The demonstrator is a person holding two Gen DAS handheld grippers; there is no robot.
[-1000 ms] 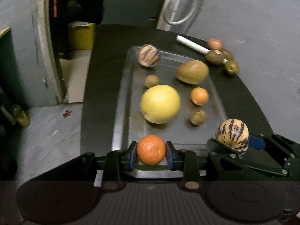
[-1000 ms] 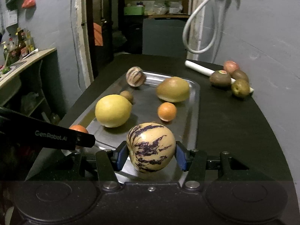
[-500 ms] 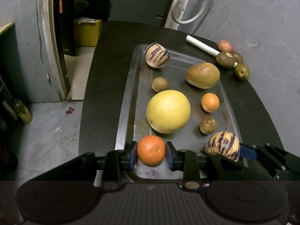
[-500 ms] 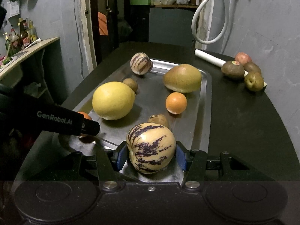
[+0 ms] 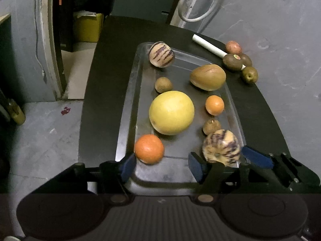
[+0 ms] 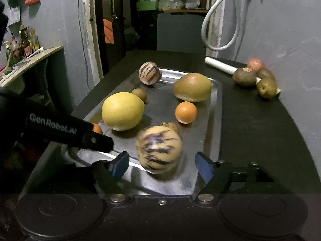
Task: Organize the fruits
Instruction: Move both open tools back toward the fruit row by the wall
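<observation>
A metal tray [image 5: 128,120] [image 6: 216,108] on a black table holds a big yellow fruit [image 5: 171,112] [image 6: 122,113], a brown mango-like fruit [image 5: 207,77] [image 6: 192,87], a small orange [image 5: 214,105] [image 6: 185,112], a striped melon [image 5: 161,54] [image 6: 149,75] at the far end and two small brown fruits. My left gripper [image 5: 161,165] is open; an orange [image 5: 149,149] lies on the tray by its left finger. My right gripper [image 6: 160,165] is open around a striped melon [image 6: 158,151] [image 5: 220,146] resting on the tray's near end.
Several brown and reddish fruits [image 5: 237,62] [image 6: 254,78] and a white tube [image 5: 206,45] lie on the table at the far right by the grey wall. A white hose [image 6: 220,26] hangs behind. Floor and a doorway lie to the left of the table.
Both grippers have opened. The orange and the striped melon have been let go and now lie on the tray's near end.
</observation>
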